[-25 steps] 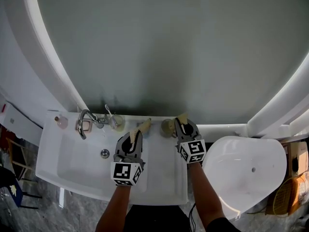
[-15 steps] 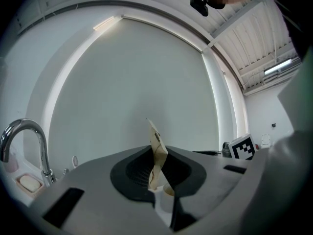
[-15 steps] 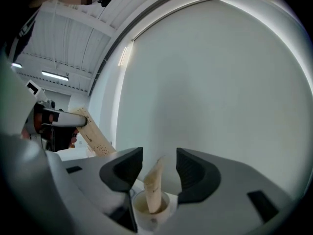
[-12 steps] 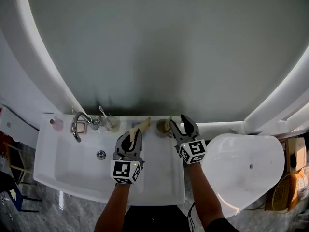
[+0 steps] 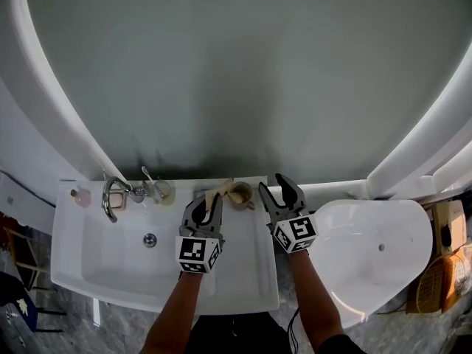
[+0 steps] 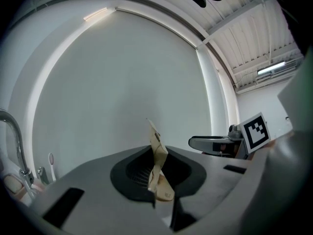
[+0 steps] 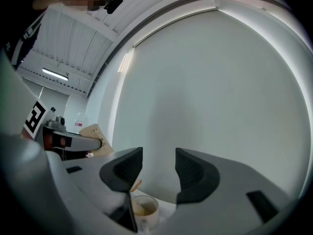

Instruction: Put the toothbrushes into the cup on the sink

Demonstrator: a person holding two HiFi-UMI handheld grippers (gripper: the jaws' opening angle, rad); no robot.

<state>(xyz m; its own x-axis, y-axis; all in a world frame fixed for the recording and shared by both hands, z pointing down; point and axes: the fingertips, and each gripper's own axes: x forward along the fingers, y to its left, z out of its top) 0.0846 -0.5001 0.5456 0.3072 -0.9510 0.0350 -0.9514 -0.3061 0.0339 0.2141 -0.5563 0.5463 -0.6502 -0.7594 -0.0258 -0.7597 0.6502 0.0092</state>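
A beige cup (image 5: 239, 195) stands on the back ledge of the white sink (image 5: 243, 271), between my two grippers. My left gripper (image 5: 209, 203) is shut on a beige paper-wrapped toothbrush (image 5: 220, 191) whose top leans toward the cup. In the left gripper view the packet (image 6: 157, 173) stands upright, pinched between the jaws of that gripper (image 6: 155, 166). My right gripper (image 5: 279, 190) is open just right of the cup, with nothing between its fingers. In the right gripper view the cup (image 7: 143, 210) sits below that gripper (image 7: 159, 166), and a beige stick (image 7: 136, 185) rises from it.
A chrome tap (image 5: 110, 194) and a second cup with a toothbrush (image 5: 157, 189) are at the sink's back left, with the drain (image 5: 150, 240) in the basin. A white toilet lid (image 5: 369, 249) lies to the right. A curved grey wall (image 5: 243, 72) rises behind.
My right gripper held a beige packet at the cup a second ago; it has opened and let go. The left gripper with its packet has come closer to the cup.
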